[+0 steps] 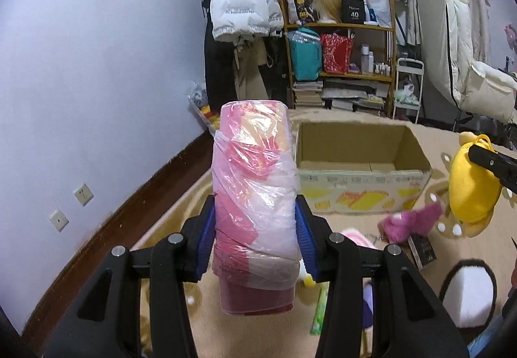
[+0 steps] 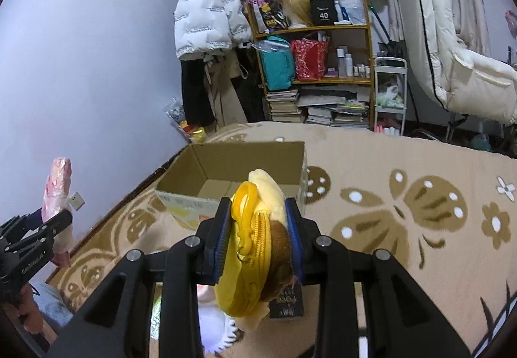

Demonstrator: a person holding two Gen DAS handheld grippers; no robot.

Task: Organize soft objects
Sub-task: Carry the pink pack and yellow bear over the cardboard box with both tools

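Cardboard open box [image 1: 362,164] waits on the carpet. Just before it, left gripper [image 1: 255,228] pinches a plastic-wrapped pink roll [image 1: 255,190], right gripper [image 2: 258,228] pinches a yellow plush pouch [image 2: 255,248], both lifted, seemingly for dropping in.

Quick count of what's around: two grippers, the left gripper [image 1: 255,228] and the right gripper [image 2: 260,233]. One cardboard box [image 1: 362,183]. One plastic-wrapped pink roll [image 1: 255,196], one yellow plush pouch [image 2: 255,248], one pink fuzzy toy [image 1: 410,222]. One wooden shelf [image 2: 323,30], two white puffer coats, one [image 1: 240,2] hanging, the other [image 1: 465,60] draped. Two wall sockets, one [image 1: 83,194] above the other [image 1: 59,220].
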